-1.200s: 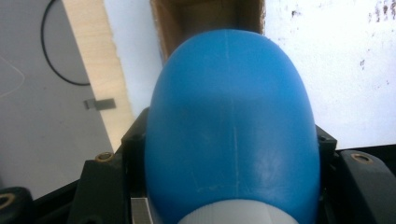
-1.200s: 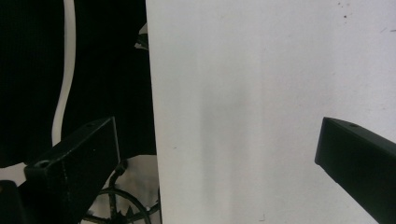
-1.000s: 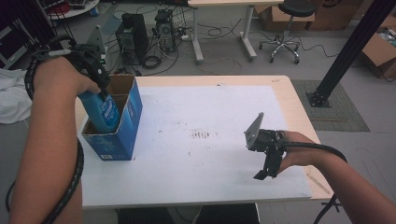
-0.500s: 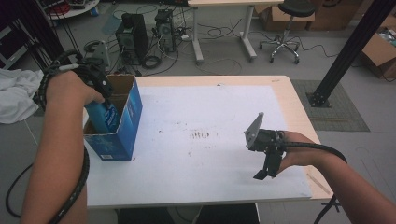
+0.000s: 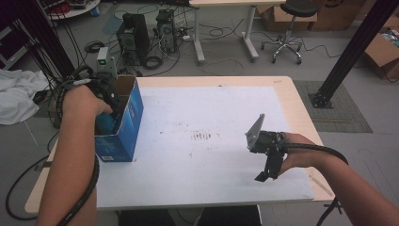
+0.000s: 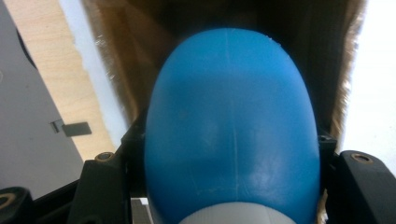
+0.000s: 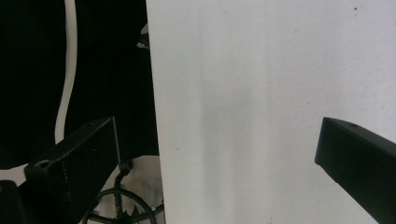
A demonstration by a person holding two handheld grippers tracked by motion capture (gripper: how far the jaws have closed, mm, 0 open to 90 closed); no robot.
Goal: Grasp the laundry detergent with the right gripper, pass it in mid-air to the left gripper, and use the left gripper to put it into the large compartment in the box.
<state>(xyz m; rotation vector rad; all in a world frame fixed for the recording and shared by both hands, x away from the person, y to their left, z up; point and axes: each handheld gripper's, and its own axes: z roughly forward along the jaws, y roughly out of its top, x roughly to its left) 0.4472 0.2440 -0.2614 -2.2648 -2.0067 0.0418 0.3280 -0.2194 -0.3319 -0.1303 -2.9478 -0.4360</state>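
Note:
A blue plastic bottle [image 6: 232, 126] with a white band near its bottom sits between the jaws of my left gripper [image 6: 231, 158], which is shut on it. In the high view the left gripper [image 5: 107, 109] reaches down into an open blue cardboard box [image 5: 123, 129] at the table's left edge, and a bit of the bottle [image 5: 106, 125] shows inside. The box's brown inner walls [image 6: 116, 51] surround the bottle. My right gripper [image 5: 268, 170] hangs over the front right of the table, pointing down. Its jaws stand wide open with nothing between them [image 7: 219, 154].
A white sheet [image 5: 211, 117] covers most of the wooden table [image 5: 301, 108]. On the floor behind stand computer towers [image 5: 134, 35] with cables, a stool [image 5: 287, 28] and a black post [image 5: 348, 52]. White cloth [image 5: 16, 94] lies to the left.
My left hand has sunk, carrying the blue bottle deeper into the box. The right gripper has stayed where it was.

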